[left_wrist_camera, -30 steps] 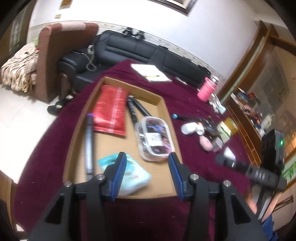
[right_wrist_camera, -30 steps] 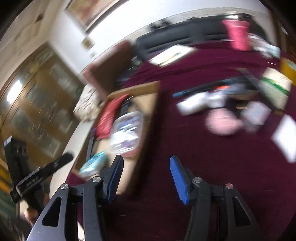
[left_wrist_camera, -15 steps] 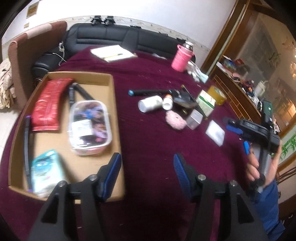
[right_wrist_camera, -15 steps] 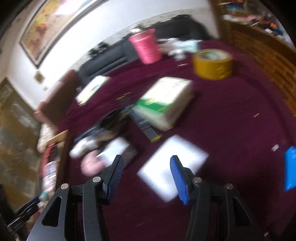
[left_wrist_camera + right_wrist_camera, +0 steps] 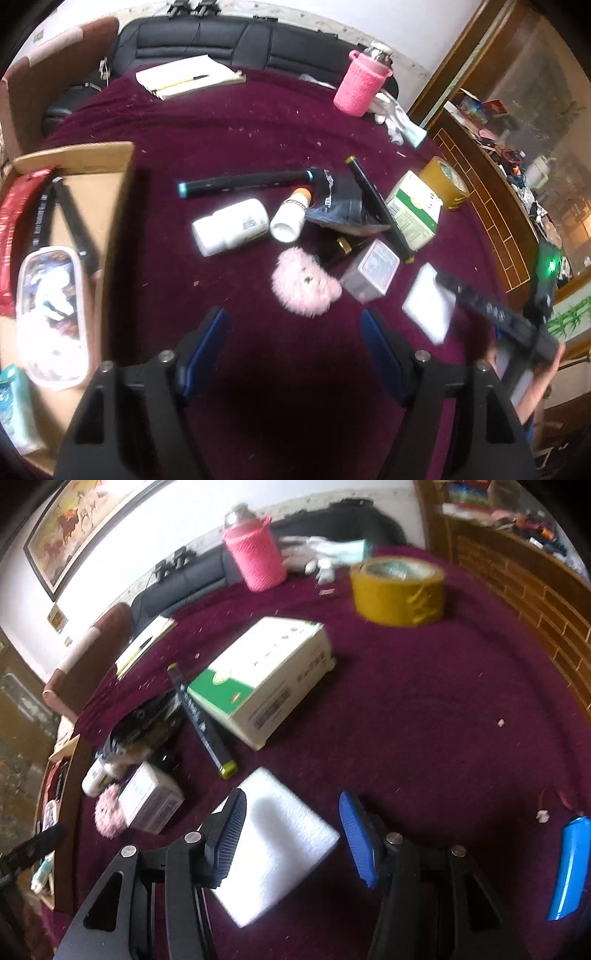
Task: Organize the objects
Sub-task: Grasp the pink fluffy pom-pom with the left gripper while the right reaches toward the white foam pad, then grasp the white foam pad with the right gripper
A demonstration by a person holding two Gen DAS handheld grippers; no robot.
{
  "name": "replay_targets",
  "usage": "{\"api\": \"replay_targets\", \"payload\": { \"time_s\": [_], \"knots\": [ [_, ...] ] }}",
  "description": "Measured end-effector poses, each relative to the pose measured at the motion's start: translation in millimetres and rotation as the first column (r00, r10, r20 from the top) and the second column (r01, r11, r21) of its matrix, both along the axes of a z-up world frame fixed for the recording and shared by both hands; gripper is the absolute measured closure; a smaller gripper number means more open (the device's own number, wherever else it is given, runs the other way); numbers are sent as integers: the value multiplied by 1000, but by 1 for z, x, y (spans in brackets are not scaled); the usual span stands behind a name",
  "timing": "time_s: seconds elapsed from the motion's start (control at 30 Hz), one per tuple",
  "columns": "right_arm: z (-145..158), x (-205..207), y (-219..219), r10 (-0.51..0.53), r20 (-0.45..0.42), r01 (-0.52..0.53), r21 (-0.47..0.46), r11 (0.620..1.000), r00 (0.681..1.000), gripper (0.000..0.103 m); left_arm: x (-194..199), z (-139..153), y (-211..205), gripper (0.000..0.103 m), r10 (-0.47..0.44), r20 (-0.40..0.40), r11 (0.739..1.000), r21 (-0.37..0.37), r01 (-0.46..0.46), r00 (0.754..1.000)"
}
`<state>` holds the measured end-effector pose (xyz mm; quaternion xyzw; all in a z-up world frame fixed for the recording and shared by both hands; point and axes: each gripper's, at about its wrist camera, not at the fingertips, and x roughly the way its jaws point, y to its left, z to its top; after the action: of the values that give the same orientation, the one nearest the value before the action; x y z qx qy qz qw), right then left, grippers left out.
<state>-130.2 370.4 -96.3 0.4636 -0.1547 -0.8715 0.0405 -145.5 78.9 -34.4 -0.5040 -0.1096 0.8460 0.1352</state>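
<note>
The left gripper (image 5: 295,332) has its jaws opening with nothing between them, only bare maroon tablecloth (image 5: 229,125); just beyond its fingertips lies a pink fluffy pom-pom (image 5: 304,286), probably the nearest candidate for a pick, which would explain the widening. Touching the pom-pom on its far right side sits a small clear plastic box (image 5: 371,271); further out lie a large white pill bottle (image 5: 231,230) on its side, a smaller white bottle (image 5: 288,219), a crumpled black pouch (image 5: 340,206) and two dark marker pens (image 5: 245,182), all heaped close together as unsorted clutter.

The right gripper (image 5: 291,834) holds its jaws apart and empty, poised over a white foam pad (image 5: 273,842) that lies flat on the cloth; the pad is beneath the jaws, with no pad contact visible, so this looks like an approach rather than a grip. Beyond it rest a green-and-white carton (image 5: 266,675) and a yellow tape roll (image 5: 399,590); a blue object (image 5: 569,867) lies off to the right, too cropped to name.

The cardboard tray (image 5: 110,206) at the left edge of the left view already holds a clear pouch (image 5: 51,317), a red packet (image 5: 18,221) and a tissue pack (image 5: 14,406), so it appears to be the destination; the loose items remain well apart from it.
</note>
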Motion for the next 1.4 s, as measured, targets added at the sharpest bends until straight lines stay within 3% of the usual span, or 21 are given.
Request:
{"api": "replay_targets", "payload": {
  "time_s": [0.1, 0.2, 0.27, 0.33, 0.47, 0.53, 0.6, 0.7, 0.73, 0.9, 0.97, 1.17, 1.4],
  "knots": [
    [-2, 0, -3, 14, 16, -15, 26, 1000, 1000, 46, -11, -7, 4, 30, 18, 30, 1000, 16, -19, 999],
    [-2, 4, -6, 61, 36, -60, -19, 998, 998, 41, -20, -12, 8, 30, 45, 52, 999, 10, -46, 998],
    [-2, 11, -8, 140, 53, -132, -144, 981, 989, 40, -26, -17, 11, 30, 58, 76, 998, 7, -59, 995],
    [1, 16, -9, 215, 39, -195, -291, 937, 976, 40, -31, -22, 14, 30, 62, 90, 998, 2, -62, 994],
    [15, 24, 1, 124, 4, -120, -217, 969, 992, 40, -39, -28, 21, 30, 61, 96, 998, -32, -58, 993],
    [11, 23, 8, 118, 15, -109, -277, 955, 993, 40, -45, -34, 24, 31, 62, 101, 997, -53, -56, 993],
    [8, 24, 9, 122, 27, -108, -309, 945, 992, 40, -49, -38, 28, 46, 57, 90, 994, -96, -48, 994],
    [11, 22, 6, 124, 19, -114, -279, 953, 992, 40, -48, -40, 31, 63, 46, 68, 994, -104, -39, 997],
    [13, 23, 4, 129, 12, -121, -272, 955, 992, 40, -46, -39, 31, 75, 41, 57, 994, -102, -35, 998],
    [14, 20, -7, 168, 3, -163, -232, 959, 986, 40, -19, -36, 27, 76, 25, -3, 996, -84, -25, 1000],
    [14, 22, -15, 183, -6, -181, -200, 963, 983, 34, -5, -31, 20, 76, 16, -29, 998, -64, -18, 999],
    [13, 29, -55, 267, -38, -267, 8, 964, 963, 25, 8, -34, 6, 77, 5, -66, 1000, -18, -7, 998],
    [-3, 31, -93, 351, -11, -344, 175, 923, 936, 20, 4, -37, 11, 76, -32, -99, 999, -33, 29, 995]
  ]
}}
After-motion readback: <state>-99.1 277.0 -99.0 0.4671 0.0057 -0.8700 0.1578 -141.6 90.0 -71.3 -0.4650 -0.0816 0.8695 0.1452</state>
